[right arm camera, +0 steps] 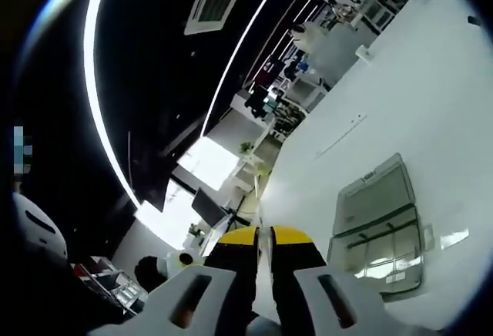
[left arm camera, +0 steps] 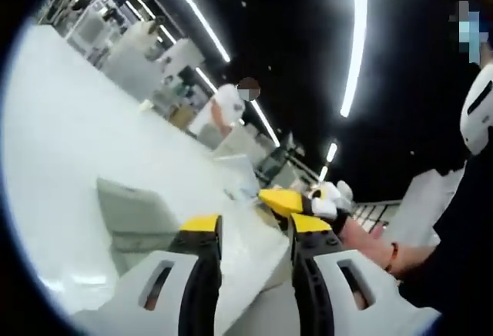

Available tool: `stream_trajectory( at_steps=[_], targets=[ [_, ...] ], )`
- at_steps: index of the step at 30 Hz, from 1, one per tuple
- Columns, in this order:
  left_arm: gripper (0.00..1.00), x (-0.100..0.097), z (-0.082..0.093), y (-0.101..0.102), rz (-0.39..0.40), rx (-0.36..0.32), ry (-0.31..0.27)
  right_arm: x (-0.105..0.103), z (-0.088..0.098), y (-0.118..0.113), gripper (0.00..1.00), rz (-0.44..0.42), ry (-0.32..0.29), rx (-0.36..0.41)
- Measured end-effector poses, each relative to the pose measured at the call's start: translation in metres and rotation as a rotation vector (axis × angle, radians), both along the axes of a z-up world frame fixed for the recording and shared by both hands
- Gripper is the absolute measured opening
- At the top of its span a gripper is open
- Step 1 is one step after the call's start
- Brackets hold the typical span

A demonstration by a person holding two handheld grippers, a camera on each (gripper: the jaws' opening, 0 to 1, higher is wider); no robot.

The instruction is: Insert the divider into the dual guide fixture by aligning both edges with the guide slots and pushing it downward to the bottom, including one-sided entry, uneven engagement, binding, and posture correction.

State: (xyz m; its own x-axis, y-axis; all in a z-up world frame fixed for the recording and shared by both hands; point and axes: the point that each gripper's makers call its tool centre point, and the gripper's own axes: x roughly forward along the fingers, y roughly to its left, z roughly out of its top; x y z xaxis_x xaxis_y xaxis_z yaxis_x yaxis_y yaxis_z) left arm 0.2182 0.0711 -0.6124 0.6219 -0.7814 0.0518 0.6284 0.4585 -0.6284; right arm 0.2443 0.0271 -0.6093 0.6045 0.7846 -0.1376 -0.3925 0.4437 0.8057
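While the left gripper [left arm camera: 256, 232] is held released, the right gripper [right arm camera: 264, 237] seems clenched on a thin divider [right arm camera: 262, 216] edge above the desk [right arm camera: 400, 105]

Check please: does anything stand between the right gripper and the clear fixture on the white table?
Nothing visible does. In the right gripper view the right gripper is closed on a thin edge, apparently the divider; the clear fixture lies on the white table to one side, with bare table between them.
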Motion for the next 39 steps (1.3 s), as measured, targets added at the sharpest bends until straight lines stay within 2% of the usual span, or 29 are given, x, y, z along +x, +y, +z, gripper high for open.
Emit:
stream_trajectory(
  at_steps=[3,6,8,17,21,26,33,39],
  targets=[
    [0.34,0.003,-0.003,-0.001,-0.027,0.038,-0.017,-0.001,0.003,0.001,0.01,-0.010,-0.004,0.002],
    [0.37,0.007,-0.006,0.000,-0.028,0.056,-0.033,0.001,-0.001,-0.001,0.01,-0.017,-0.006,-0.028],
    [0.38,0.009,-0.008,-0.001,-0.026,0.061,-0.036,0.003,0.001,-0.004,0.01,-0.041,0.004,0.004],
    [0.40,0.004,-0.012,-0.004,-0.031,0.100,-0.041,0.009,-0.010,-0.010,0.01,-0.076,0.031,-0.028],
    [0.42,0.002,-0.015,-0.005,-0.033,0.145,-0.059,0.010,-0.013,-0.013,0.01,-0.092,0.042,-0.038],
    [0.45,0.001,-0.014,-0.004,-0.027,0.156,-0.073,0.012,-0.018,-0.018,0.01,-0.105,0.038,-0.080],
    [0.52,-0.009,-0.024,-0.011,-0.073,0.256,-0.102,0.011,-0.032,-0.028,0.01,-0.150,0.067,-0.130],
    [0.57,-0.005,-0.034,-0.008,-0.065,0.273,-0.085,0.010,-0.040,-0.034,0.01,-0.177,0.086,-0.179]
  ],
)
